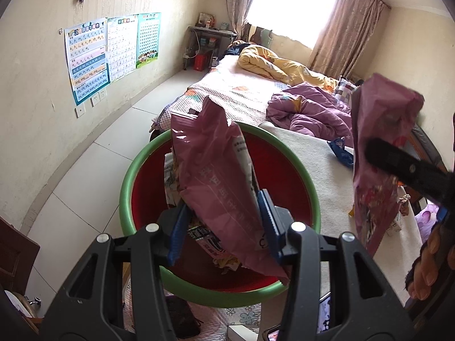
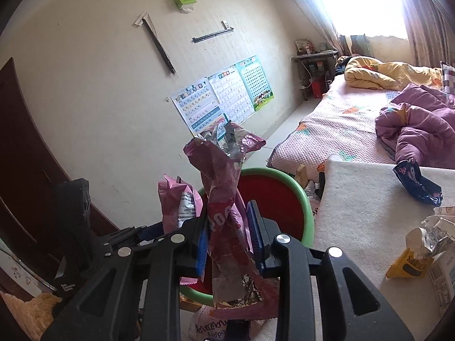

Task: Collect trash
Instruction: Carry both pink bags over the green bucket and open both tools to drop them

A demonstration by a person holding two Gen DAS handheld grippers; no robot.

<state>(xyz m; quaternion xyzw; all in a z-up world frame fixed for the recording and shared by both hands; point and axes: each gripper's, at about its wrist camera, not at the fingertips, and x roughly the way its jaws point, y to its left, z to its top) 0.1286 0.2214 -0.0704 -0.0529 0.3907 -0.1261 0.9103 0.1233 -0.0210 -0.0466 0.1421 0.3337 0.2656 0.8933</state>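
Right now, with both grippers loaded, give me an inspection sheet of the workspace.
Surface: white blanket over the near end of the bed, partly bare.
Job's things: red bin with green rim beside the bed; pink wrapper above it; crumpled pink wrapper near it.
Clutter: blue wrapper and yellow packet lie on the blanket.
Grippers: left gripper shut on the pink wrapper; right gripper shut on the crumpled pink wrapper.
Cables: white cord at the far desk.
Surroundings: wall posters, purple quilt, yellow quilt, bright window.
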